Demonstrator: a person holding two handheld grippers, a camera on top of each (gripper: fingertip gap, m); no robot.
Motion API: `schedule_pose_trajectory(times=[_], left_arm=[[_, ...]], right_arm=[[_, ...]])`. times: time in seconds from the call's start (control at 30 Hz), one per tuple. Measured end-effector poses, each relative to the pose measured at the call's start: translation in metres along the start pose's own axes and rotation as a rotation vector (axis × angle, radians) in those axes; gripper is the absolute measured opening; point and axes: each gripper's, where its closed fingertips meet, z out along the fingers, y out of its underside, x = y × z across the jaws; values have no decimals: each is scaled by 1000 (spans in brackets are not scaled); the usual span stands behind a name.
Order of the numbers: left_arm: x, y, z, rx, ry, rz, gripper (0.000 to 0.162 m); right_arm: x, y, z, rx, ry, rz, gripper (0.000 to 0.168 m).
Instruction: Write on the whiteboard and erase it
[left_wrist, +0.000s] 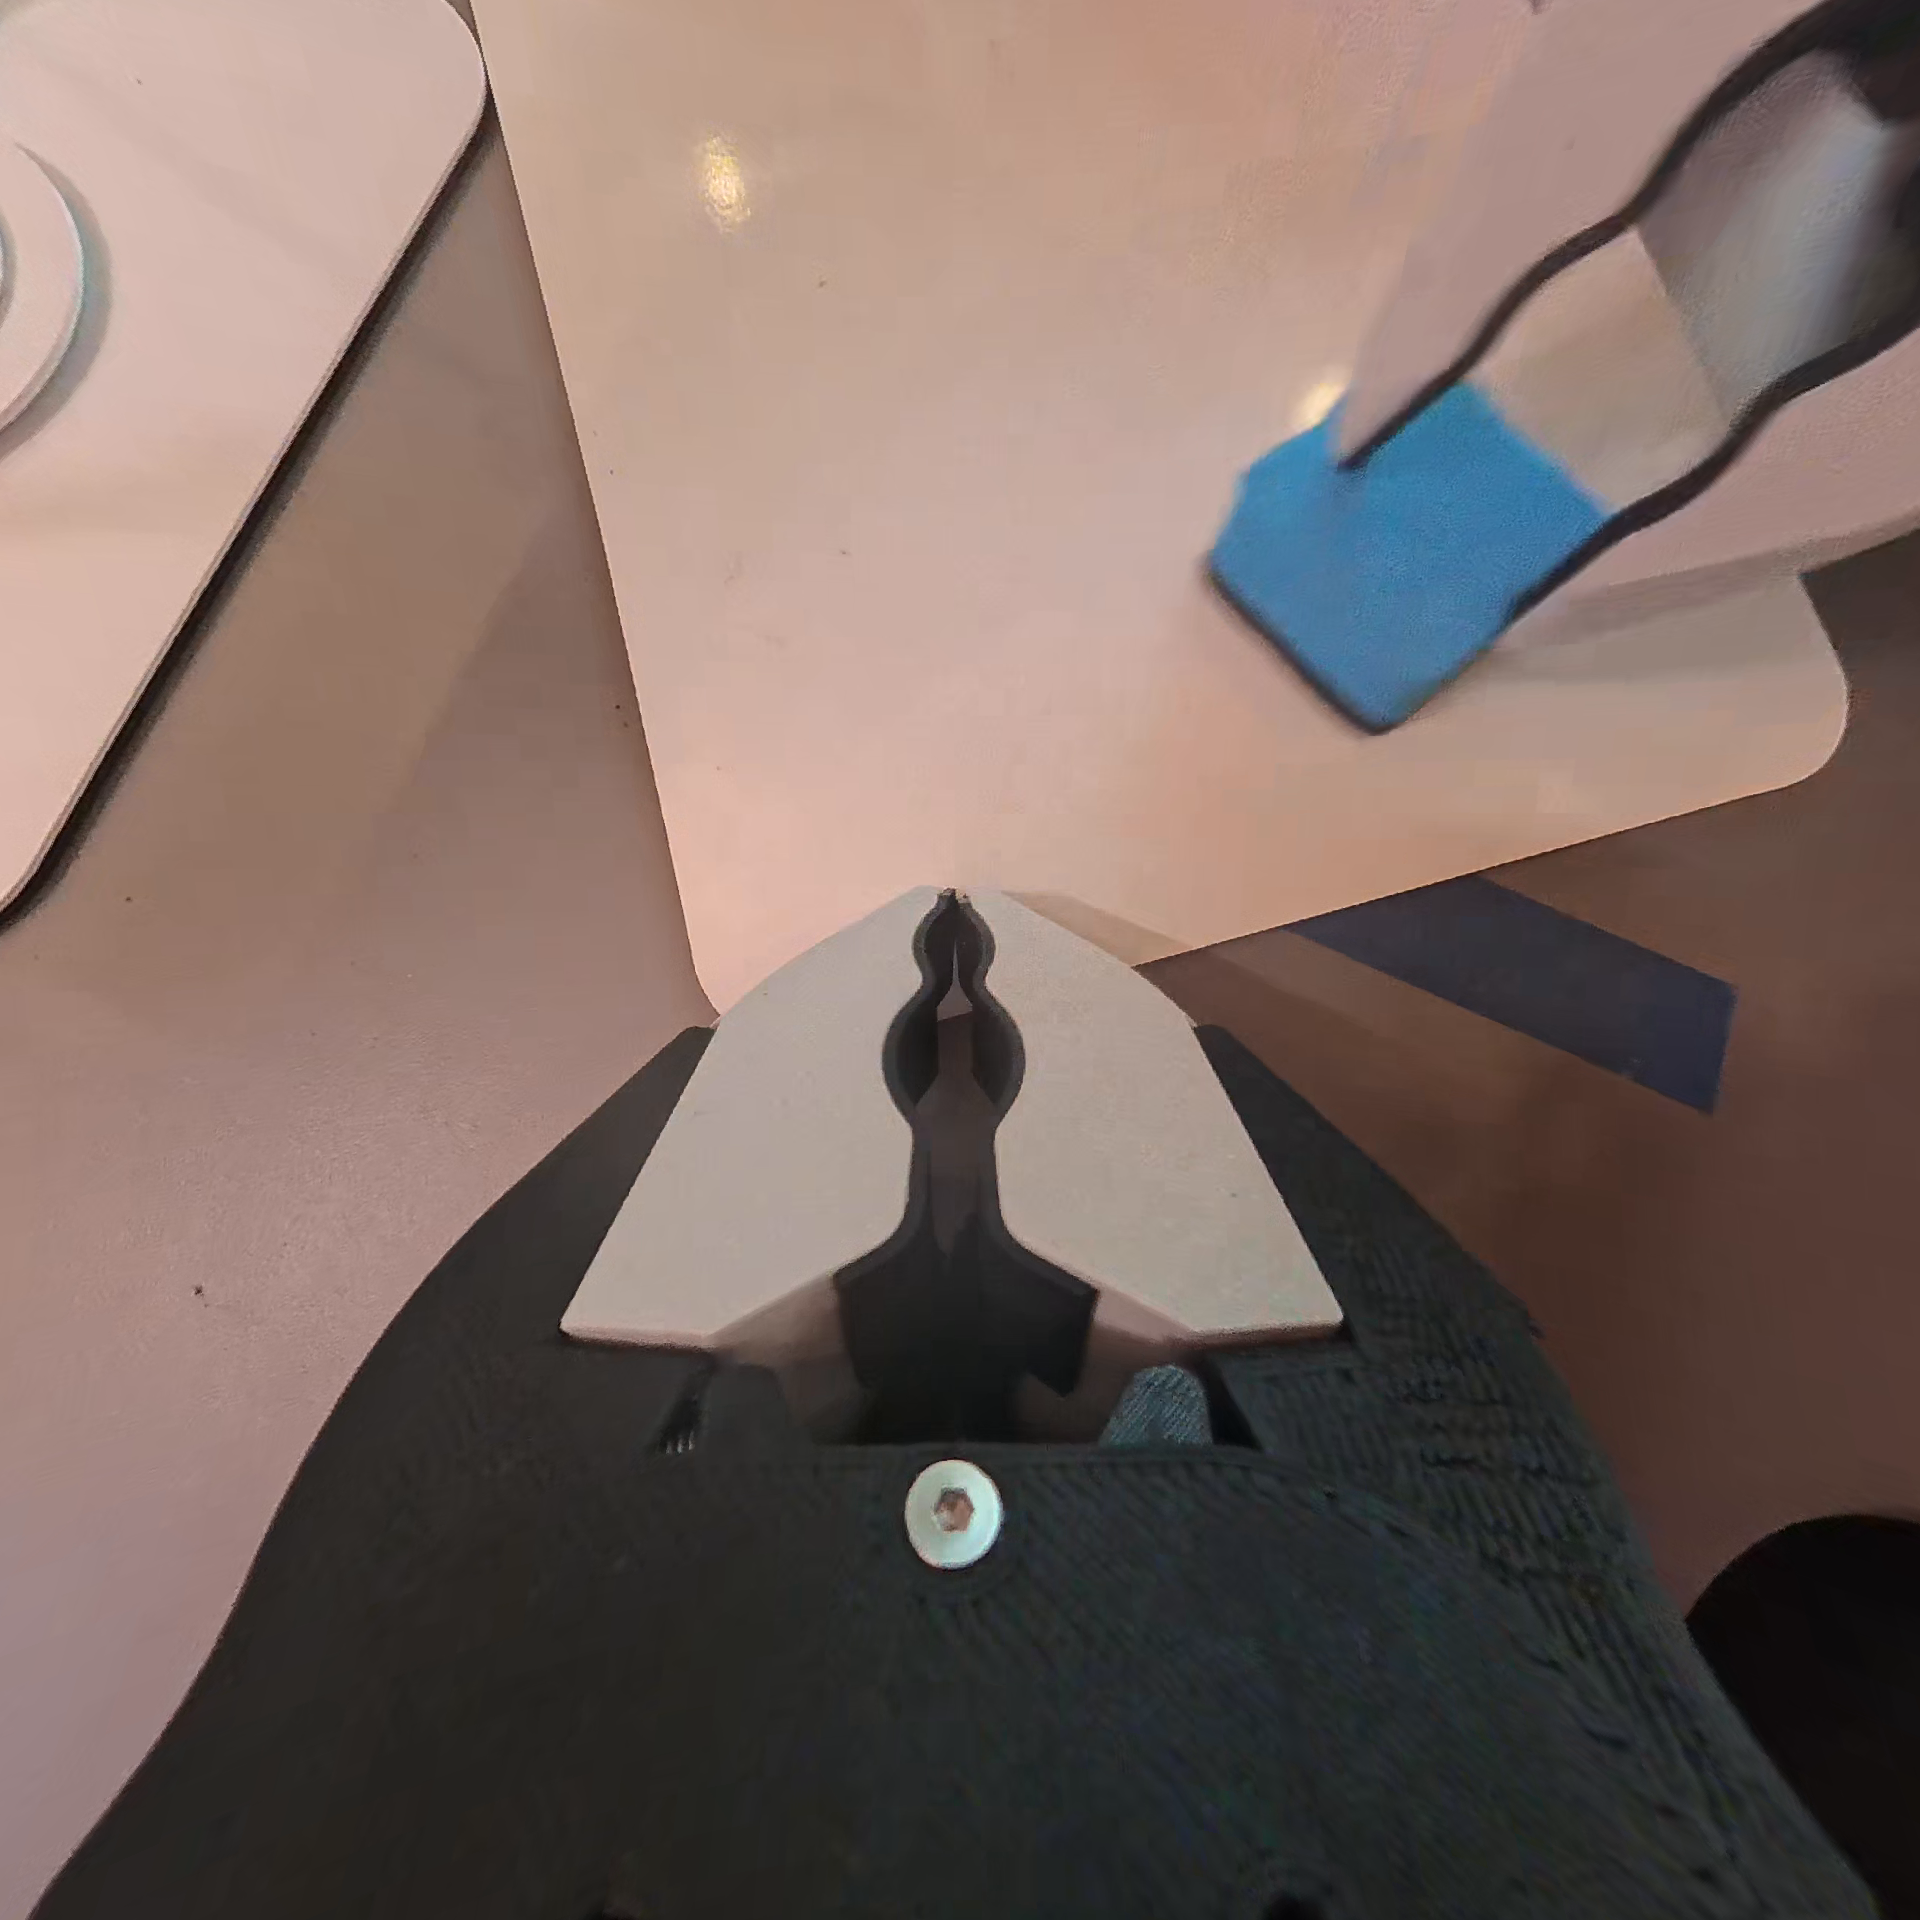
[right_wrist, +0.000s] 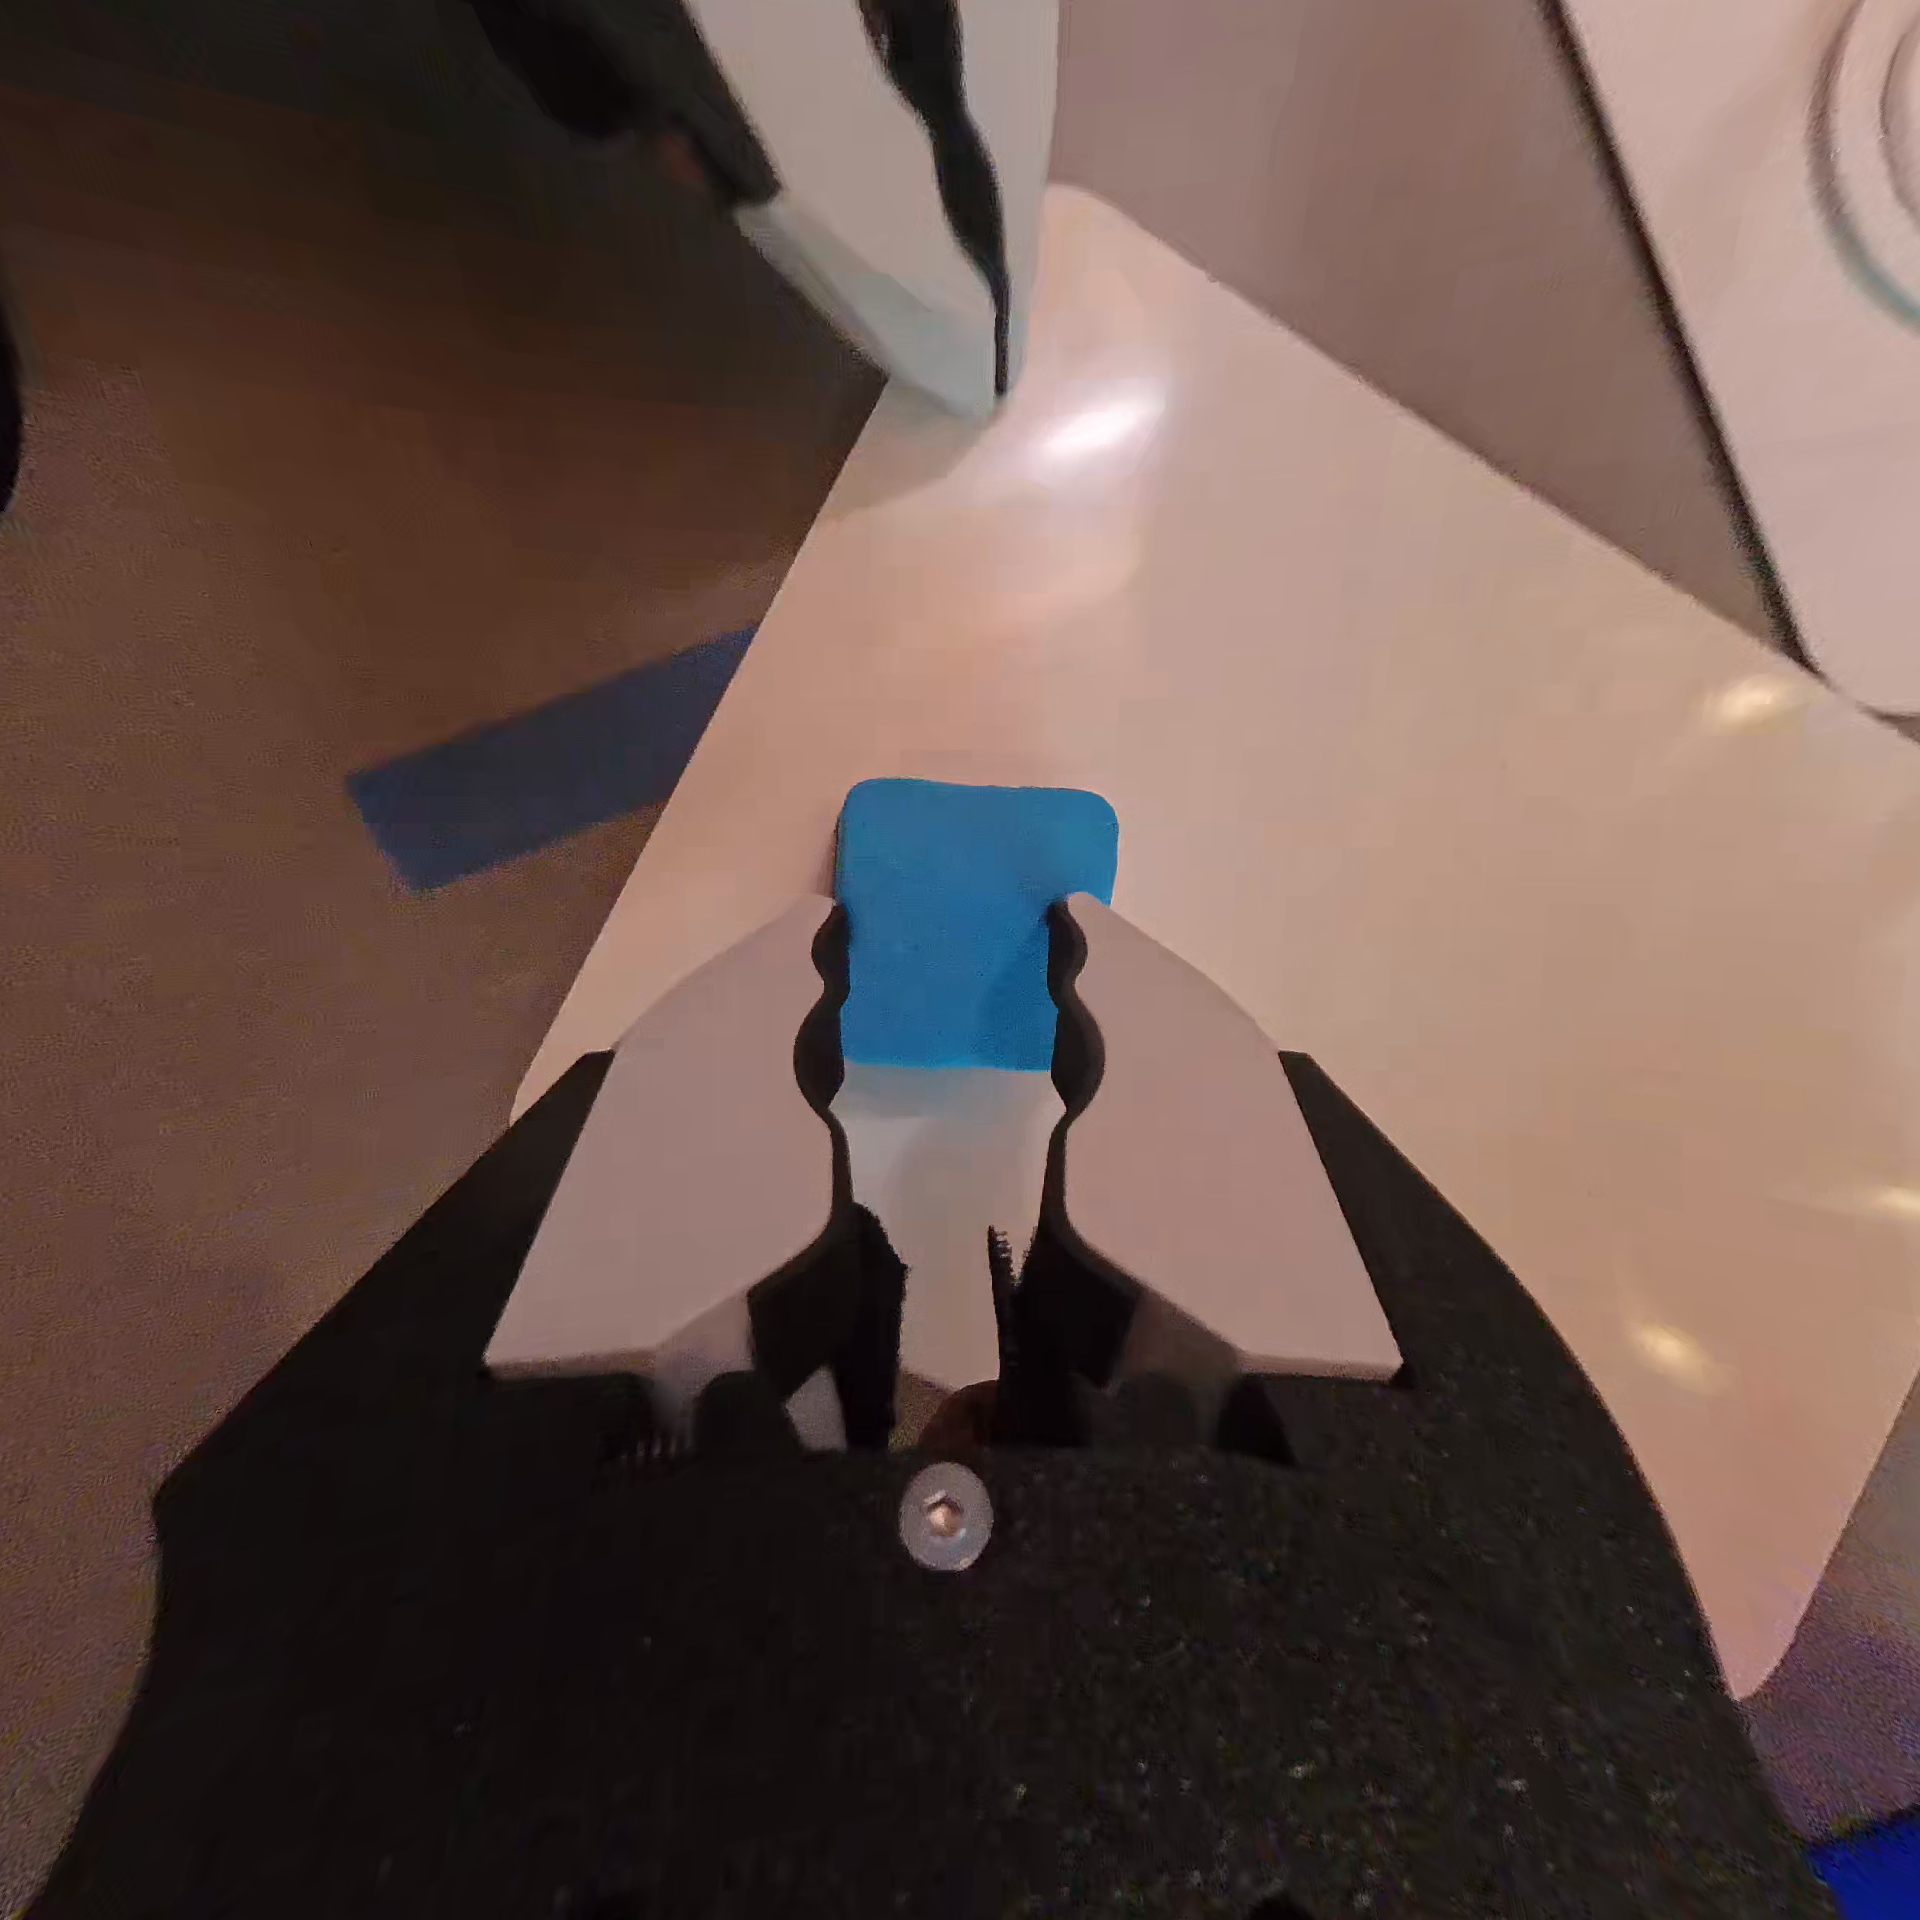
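Right gripper (right_wrist: 951, 914) is pinching the blue eraser (right_wrist: 971, 914) near the whiteboard's (left_wrist: 935, 520) corner; left gripper's (left_wrist: 951, 899) pressed-together jaws are pinning its edge, or wiping could slide it.

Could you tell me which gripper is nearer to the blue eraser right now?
The right. The right gripper is shut on the blue eraser, pressing it on the whiteboard. The left gripper is shut and empty at the board's near edge, well apart.

The whiteboard (left_wrist: 935, 520) is laid flat on the worktop (left_wrist: 312, 1143). The eraser (right_wrist: 971, 925) is pressed onto the board near one rounded corner, gripped between the fingers of the right claw (right_wrist: 951, 914). The left claw (left_wrist: 951, 899), its tips together, is set at the board's edge. A strip of tape (left_wrist: 1538, 987) is stuck to the worktop just beside that edge. A second board (left_wrist: 187, 364) is placed alongside, apart from the first.
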Motion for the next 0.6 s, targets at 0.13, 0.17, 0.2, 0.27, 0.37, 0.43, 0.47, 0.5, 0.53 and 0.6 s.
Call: schedule_pose_trajectory(times=[0.13,0.17,0.2,0.27,0.37,0.43,0.47,0.5,0.53,0.6], left_arm=[[0,0,0,-4,-7,6,1],[0,0,0,-2,-6,2,1],[0,0,0,3,-2,-7,1],[0,-1,1,12,4,-23,1],[0,-1,0,10,4,-20,1],[0,-1,0,11,-3,-11,1],[0,-1,0,11,-5,-8,1],[0,-1,0,11,-6,-8,1],[0,-1,0,11,-7,-7,1],[0,-1,0,14,-12,-4,1]], right_arm=[[10,36,-21,-18,15,52,37],[11,36,-22,-1,3,61,38],[11,35,-24,14,-12,76,39],[12,23,-30,96,-39,120,52],[24,20,-39,122,-10,159,59],[24,27,-32,77,-32,192,71],[21,30,-27,59,-49,192,71],[17,33,-22,46,-59,184,69],[12,35,-18,32,-67,178,67],[5,36,-11,29,-79,167,59]])
